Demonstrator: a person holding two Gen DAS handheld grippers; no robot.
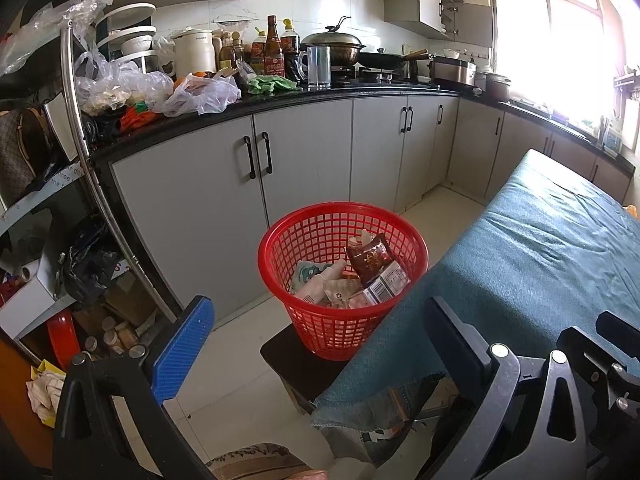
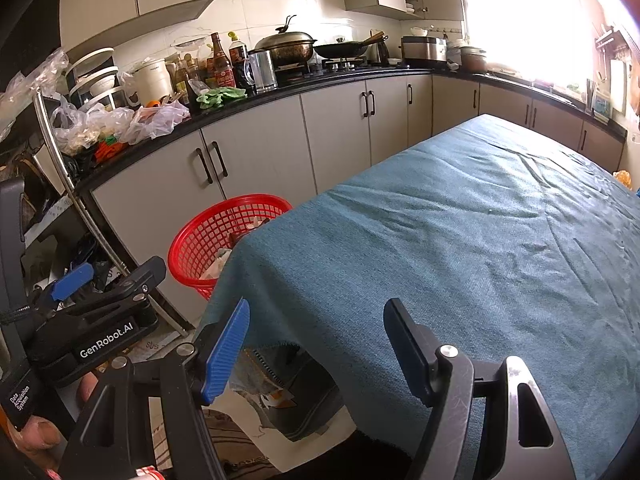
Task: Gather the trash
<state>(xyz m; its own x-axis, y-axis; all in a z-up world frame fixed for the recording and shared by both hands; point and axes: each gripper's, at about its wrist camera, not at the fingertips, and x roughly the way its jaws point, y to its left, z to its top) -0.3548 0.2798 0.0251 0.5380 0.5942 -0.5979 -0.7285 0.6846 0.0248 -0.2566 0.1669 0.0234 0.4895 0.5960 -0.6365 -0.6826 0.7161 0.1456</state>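
Ahead of the left gripper [image 1: 320, 364] fingers, slightly right of centre, sits the red mesh basket [image 1: 304, 240] on a dark stool [image 1: 288, 360], already holding wrappers [image 1: 370, 260] and small cartons. Left fingers are spread wide, nothing between them. Right gripper [image 2: 316, 356] fingers also stand well apart and empty, hanging over the near edge of the desk under its teal cloth [image 2: 460, 240]; basket lies beyond its left finger, half hidden by the cloth corner. No loose trash visible on the cloth from either view, so collection looks near done or between picks. Next move, my guess: scan for leftovers, e.g. the orange scrap [image 2: 624, 178] at the far right edge, then reach with the right hand.
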